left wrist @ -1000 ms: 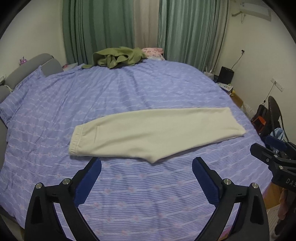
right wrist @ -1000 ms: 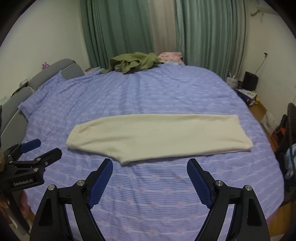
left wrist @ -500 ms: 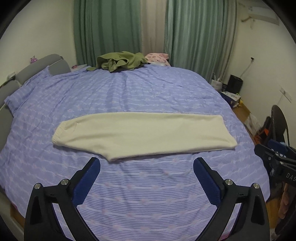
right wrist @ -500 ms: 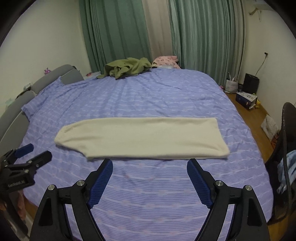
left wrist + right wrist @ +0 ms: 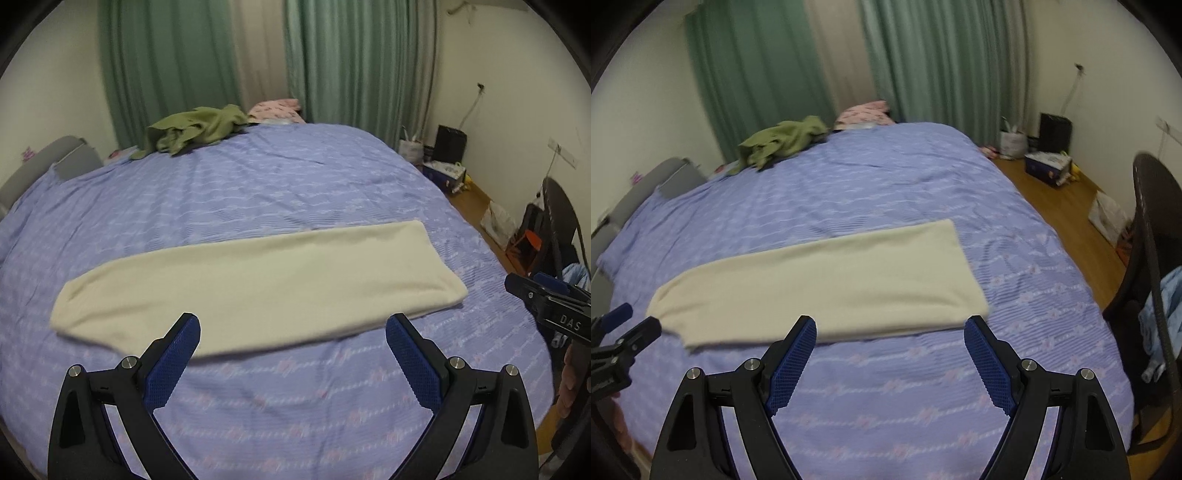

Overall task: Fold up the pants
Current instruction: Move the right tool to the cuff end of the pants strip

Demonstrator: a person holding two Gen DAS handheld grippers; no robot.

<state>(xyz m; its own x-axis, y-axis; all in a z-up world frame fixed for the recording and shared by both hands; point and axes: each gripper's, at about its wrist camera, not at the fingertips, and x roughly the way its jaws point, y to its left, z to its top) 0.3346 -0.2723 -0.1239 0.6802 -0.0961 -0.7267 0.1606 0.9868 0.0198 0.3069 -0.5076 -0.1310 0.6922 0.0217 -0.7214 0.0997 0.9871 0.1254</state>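
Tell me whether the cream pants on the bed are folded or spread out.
Folded once lengthwise: the pants lie flat on the bed as one long strip, no separate legs showing.

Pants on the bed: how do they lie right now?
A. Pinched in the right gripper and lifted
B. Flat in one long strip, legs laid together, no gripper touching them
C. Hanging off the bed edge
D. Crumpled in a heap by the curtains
B: the pants lie flat as one long cream strip on the bed, and both the left gripper and the right gripper are open, short of them.
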